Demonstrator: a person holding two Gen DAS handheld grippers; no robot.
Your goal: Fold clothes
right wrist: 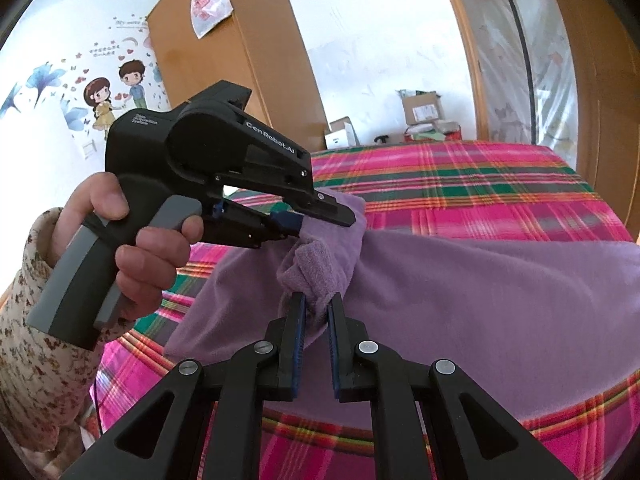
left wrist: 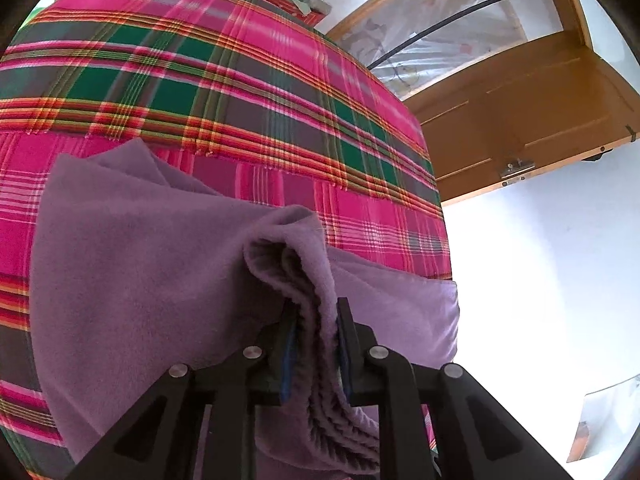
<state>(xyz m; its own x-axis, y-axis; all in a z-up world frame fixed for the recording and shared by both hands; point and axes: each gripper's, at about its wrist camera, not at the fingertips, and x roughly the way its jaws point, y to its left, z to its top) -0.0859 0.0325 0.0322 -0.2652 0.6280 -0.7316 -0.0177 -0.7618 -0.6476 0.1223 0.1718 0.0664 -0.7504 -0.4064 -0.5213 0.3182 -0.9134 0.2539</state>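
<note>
A purple fleece garment (left wrist: 140, 260) lies on a bed under a pink, green and red plaid cover (left wrist: 240, 80). In the left wrist view my left gripper (left wrist: 317, 320) is shut on a thick bunch of folded layers at the garment's edge, near the bed's right side. The right wrist view shows that same left gripper (right wrist: 324, 216), held by a hand (right wrist: 160, 248) in a floral sleeve, clamping a raised corner of the garment (right wrist: 480, 300). Just below it my right gripper (right wrist: 317, 304) is shut on a neighbouring bunch of the cloth. The two grips are close together.
The plaid cover (right wrist: 460, 184) stretches beyond the garment. A wooden door (left wrist: 520, 112) and white floor (left wrist: 540, 280) lie right of the bed. A wooden wardrobe (right wrist: 224, 60) with a hanging plastic bag (right wrist: 206, 2) and cardboard boxes (right wrist: 424, 110) stand behind.
</note>
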